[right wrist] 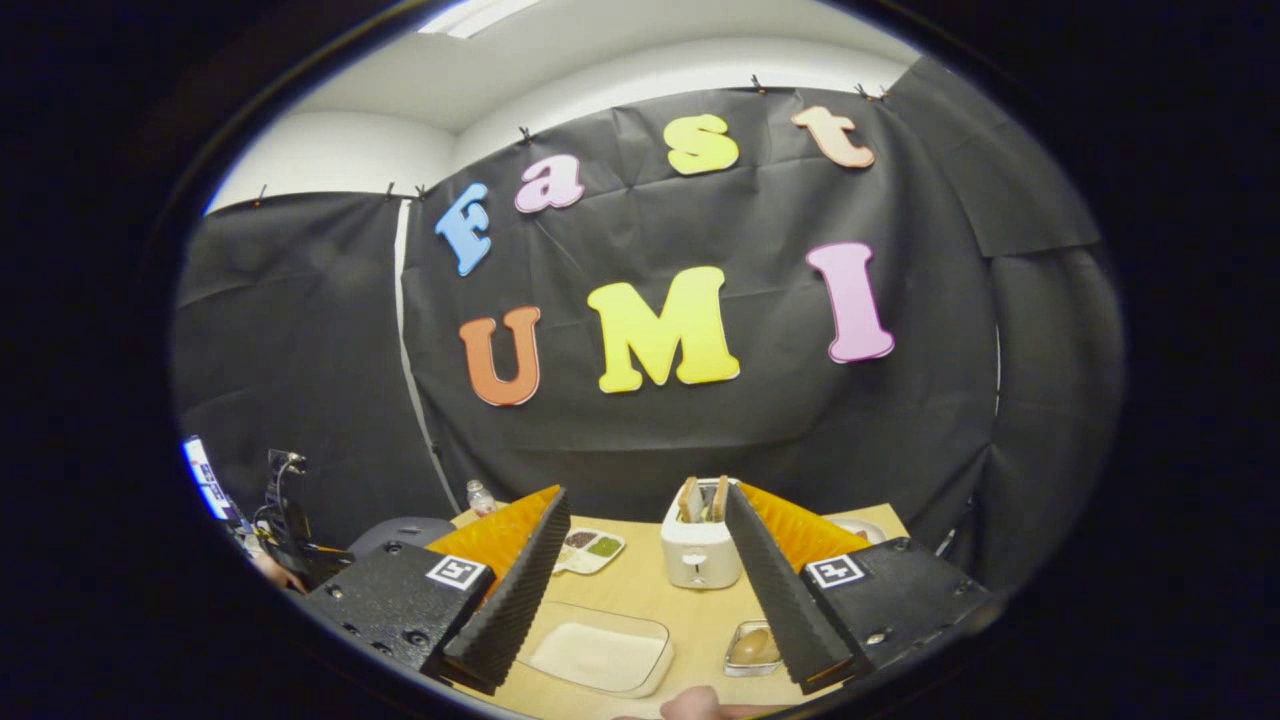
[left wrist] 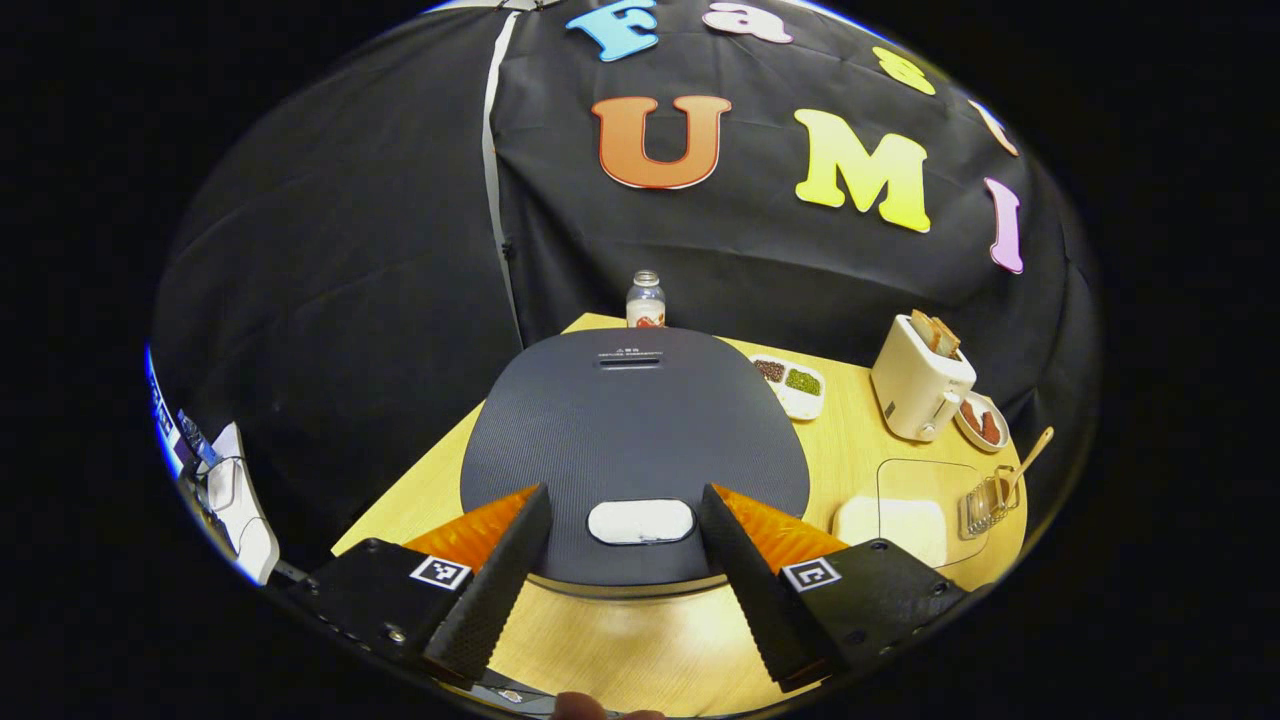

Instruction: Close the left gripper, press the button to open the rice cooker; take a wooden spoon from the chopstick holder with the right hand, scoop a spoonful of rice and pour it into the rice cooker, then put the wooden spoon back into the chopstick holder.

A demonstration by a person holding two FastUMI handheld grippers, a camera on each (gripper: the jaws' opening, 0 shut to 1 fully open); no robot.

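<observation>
No legible text on anything.

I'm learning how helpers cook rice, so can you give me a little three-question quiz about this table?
1. True or false: the rice cooker has its lid up.
2. What stands in the toaster? A) bread B) spoons C) a bottle
3. Fill in: the left gripper is ____, a finger on either side of the white button.

Key: 1 false, the lid is down. 2 A. 3 open.

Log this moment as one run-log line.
left gripper: open, over cooker button | lid: shut | right gripper: open | spoon: in holder
</observation>
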